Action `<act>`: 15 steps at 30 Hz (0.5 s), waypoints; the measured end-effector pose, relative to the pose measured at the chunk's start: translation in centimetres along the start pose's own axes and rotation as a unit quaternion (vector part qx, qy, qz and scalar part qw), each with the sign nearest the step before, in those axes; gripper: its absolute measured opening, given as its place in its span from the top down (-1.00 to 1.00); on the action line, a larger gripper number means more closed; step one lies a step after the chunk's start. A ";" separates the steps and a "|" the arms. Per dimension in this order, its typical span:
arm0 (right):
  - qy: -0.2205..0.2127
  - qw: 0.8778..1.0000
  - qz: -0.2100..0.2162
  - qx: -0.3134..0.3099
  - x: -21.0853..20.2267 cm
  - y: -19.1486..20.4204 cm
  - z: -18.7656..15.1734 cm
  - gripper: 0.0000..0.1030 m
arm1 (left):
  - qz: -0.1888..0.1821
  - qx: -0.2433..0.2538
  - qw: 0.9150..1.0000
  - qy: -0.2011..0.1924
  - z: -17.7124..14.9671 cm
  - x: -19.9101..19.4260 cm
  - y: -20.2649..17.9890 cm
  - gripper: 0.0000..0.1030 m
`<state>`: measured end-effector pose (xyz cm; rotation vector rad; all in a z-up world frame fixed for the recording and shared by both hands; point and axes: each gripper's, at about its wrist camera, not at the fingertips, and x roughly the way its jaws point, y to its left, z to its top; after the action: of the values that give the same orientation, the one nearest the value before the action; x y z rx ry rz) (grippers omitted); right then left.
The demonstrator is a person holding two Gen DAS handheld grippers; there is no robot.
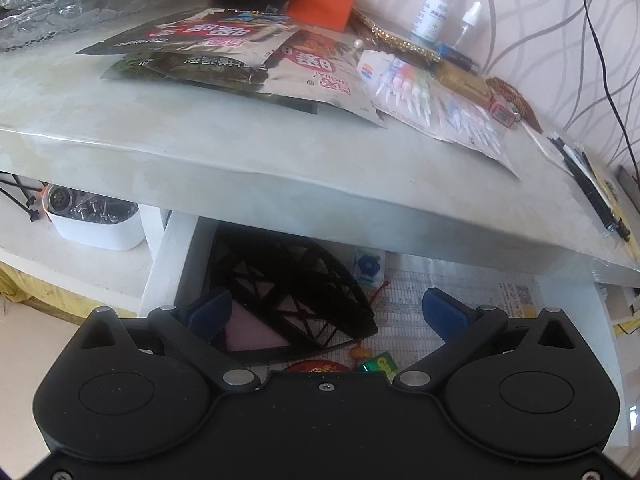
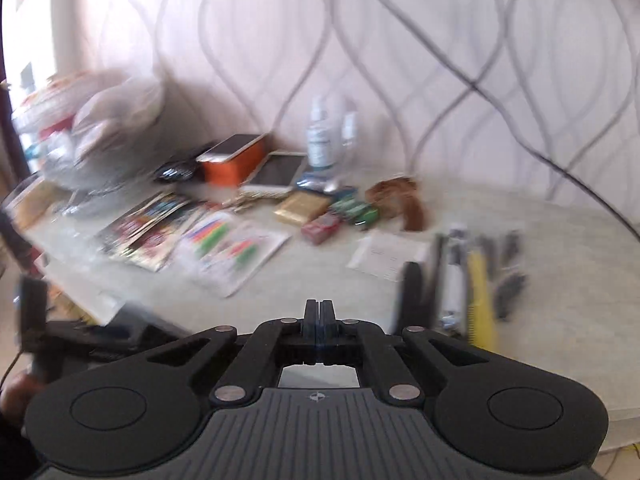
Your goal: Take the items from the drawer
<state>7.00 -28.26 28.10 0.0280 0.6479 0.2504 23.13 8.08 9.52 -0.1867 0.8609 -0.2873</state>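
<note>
In the left wrist view the drawer (image 1: 170, 268) stands pulled out under the pale tabletop (image 1: 192, 136). Inside it lie a black lattice fan-like piece (image 1: 296, 292) over something pink, a small blue flower packet (image 1: 367, 266), a red round item (image 1: 318, 367) and a green packet (image 1: 380, 362) on printed paper lining. My left gripper (image 1: 326, 312) hovers over the drawer, open, with nothing touching its blue pads (image 1: 444, 312). My right gripper (image 2: 319, 312) is shut with nothing visible between its fingers. It sits above the tabletop (image 2: 540, 280), and that view is blurred.
The tabletop holds foil packets (image 1: 256, 60), an orange box (image 2: 234, 164) under a phone, dropper bottles (image 1: 438, 8), a sheet of coloured tips (image 2: 228, 248), a gold box (image 2: 302, 208), a yellow comb (image 2: 480, 300) and pens. A white tub (image 1: 96, 228) sits on the shelf left of the drawer.
</note>
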 end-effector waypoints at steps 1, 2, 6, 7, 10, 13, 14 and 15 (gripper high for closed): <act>0.024 0.999 0.022 -0.007 0.9 -0.2 -0.5 0.98 | 0.001 0.000 1.000 -0.001 0.0 0.0 0.0 -1.00; 0.048 0.998 0.040 -0.019 1.8 0.0 -1.1 0.92 | 0.003 0.000 1.000 -0.001 0.0 0.0 0.0 -1.00; 0.158 0.977 0.068 -0.127 8.1 3.6 -4.5 0.70 | 0.008 0.000 1.000 -0.002 0.0 -0.1 -0.1 -1.00; 0.183 0.969 0.070 -0.151 9.9 4.3 -5.5 0.69 | 0.009 0.000 1.000 -0.003 0.0 -0.1 -0.1 -1.00; 0.240 0.948 0.061 -0.200 14.5 5.0 -8.1 0.51 | 0.008 0.001 1.000 -0.005 -0.1 -0.3 0.0 -1.00; 0.272 0.934 0.056 -0.226 16.9 5.0 -9.5 0.29 | 0.008 0.003 1.000 -0.005 -0.1 -0.2 -0.1 -1.00; 0.277 0.932 0.059 -0.228 17.3 5.0 -9.7 0.25 | 0.007 0.003 1.000 -0.004 0.0 -0.1 -0.1 -1.00; 0.281 0.930 0.063 -0.227 17.4 5.0 -9.7 0.25 | 0.007 0.003 1.000 -0.003 0.0 -0.1 -0.1 -1.00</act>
<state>13.45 -19.79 10.52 -0.4657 1.1472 0.5385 23.04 8.05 9.58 -0.1763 0.8550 -0.2768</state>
